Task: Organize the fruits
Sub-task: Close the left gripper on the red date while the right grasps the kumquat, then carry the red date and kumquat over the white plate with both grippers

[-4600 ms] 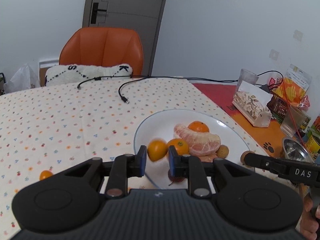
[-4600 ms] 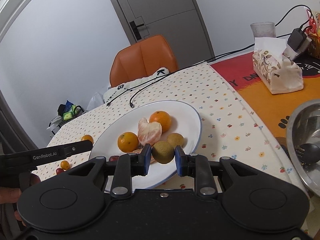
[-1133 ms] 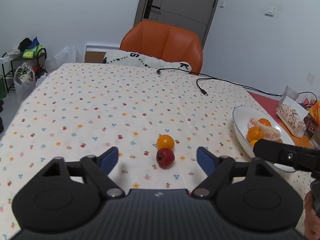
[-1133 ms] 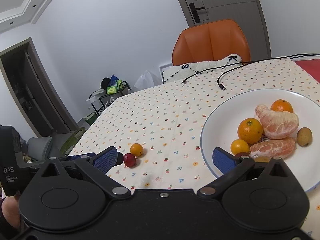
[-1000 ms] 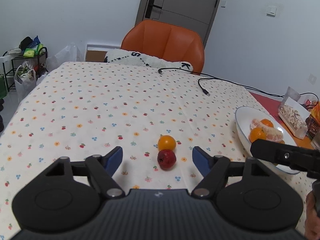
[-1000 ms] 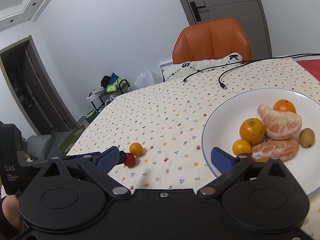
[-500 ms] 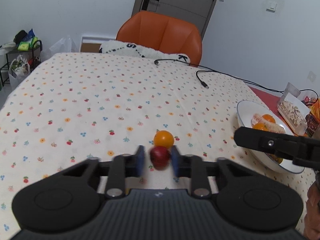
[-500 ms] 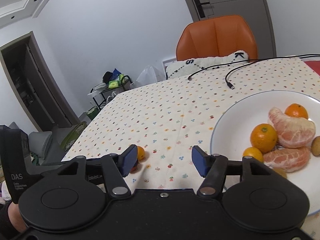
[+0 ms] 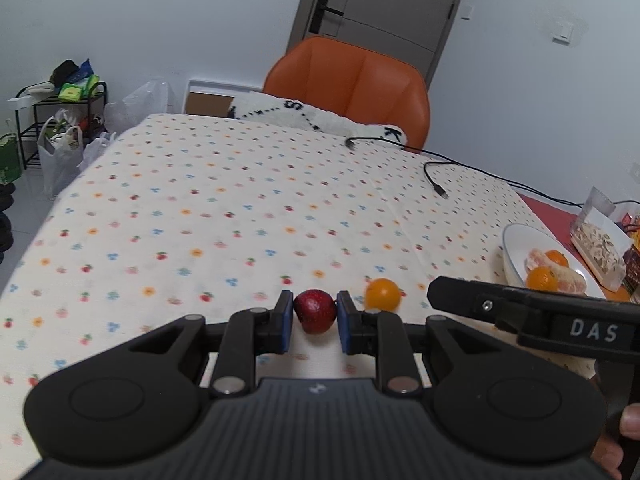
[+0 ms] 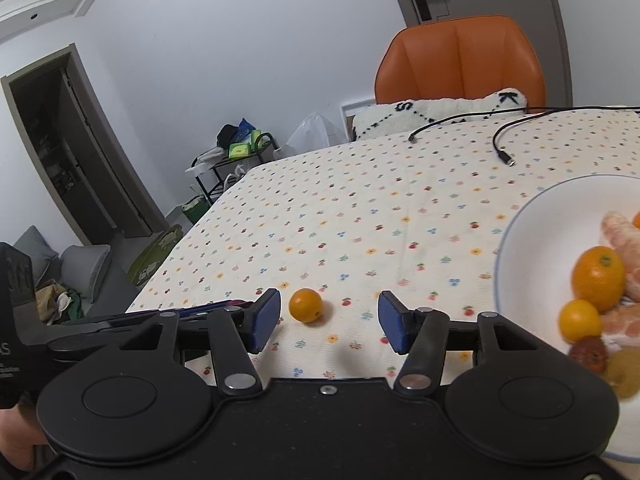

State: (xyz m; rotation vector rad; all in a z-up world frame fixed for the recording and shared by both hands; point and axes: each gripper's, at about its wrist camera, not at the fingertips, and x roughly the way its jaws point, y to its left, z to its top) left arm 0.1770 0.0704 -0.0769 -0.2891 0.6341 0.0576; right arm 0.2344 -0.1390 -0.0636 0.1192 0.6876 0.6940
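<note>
My left gripper [image 9: 314, 322] is shut on a small dark red fruit [image 9: 315, 311], its blue pads pressing both sides. Just right of it a small orange [image 9: 383, 294] lies on the spotted tablecloth. In the right wrist view the same small orange [image 10: 306, 305] sits between and slightly beyond the fingers of my right gripper [image 10: 327, 322], nearer the left pad; the jaws are closing and no pad touches it. The white plate [image 10: 532, 216] at the right holds oranges, peeled citrus and small brown and red fruits. The right gripper's body [image 9: 532, 318] crosses the left wrist view.
An orange chair [image 9: 348, 88] with a white cushion stands at the table's far side. Two black cables [image 9: 436, 184] lie on the cloth. A tissue box [image 9: 598, 246] stands beyond the plate [image 9: 516, 240]. A shelf and bags [image 9: 52, 136] are off the table's left.
My left gripper closed on the red fruit and shifted left with it, away from the orange. My right gripper moved left toward the orange and its jaws narrowed.
</note>
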